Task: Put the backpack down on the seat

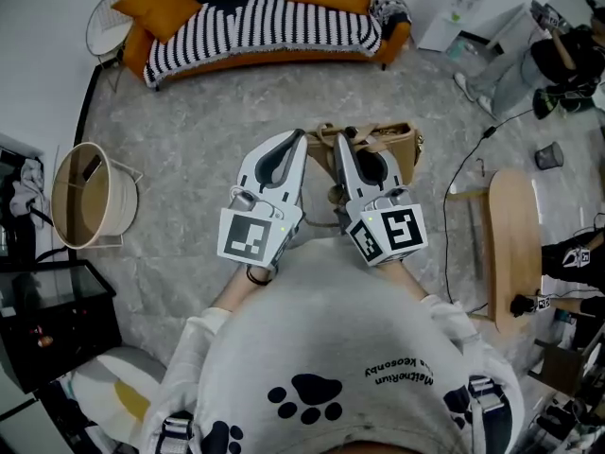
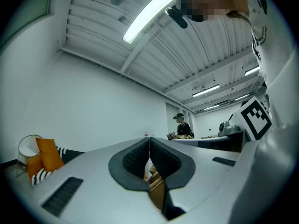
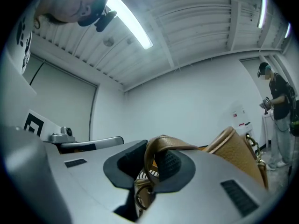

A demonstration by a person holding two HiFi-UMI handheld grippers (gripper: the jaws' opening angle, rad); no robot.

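In the head view I hold both grippers out in front of me, side by side. The left gripper (image 1: 301, 138) and the right gripper (image 1: 338, 142) have their tips near each other. The tan backpack (image 1: 392, 149) sits right at those tips, spreading out ahead of the right gripper and to its outer side, above the grey floor (image 1: 189, 140). A sofa (image 1: 255, 22) with a striped throw and orange cushions stands well beyond the grippers. A wooden stool (image 1: 510, 244) is off on the right gripper's side, and a round basket (image 1: 90, 197) is off on the left gripper's side.

In the left gripper view, the left gripper (image 2: 149, 141) has its jaws closed, the dark pads meeting at the tips. A bit of the backpack's tan (image 2: 158, 190) shows through the slit lower down. I can't tell whether any of it is pinched. An orange cushion (image 2: 46, 155) shows far off to the left.

In the right gripper view, the right gripper (image 3: 152, 155) is clamped on the backpack's strap (image 3: 163, 143), which arches up between the pads and over the right-hand one. The body of the backpack (image 3: 238, 157) lies just beside that jaw, on its outer side. A person (image 3: 278, 106) stands further off, by the wall.
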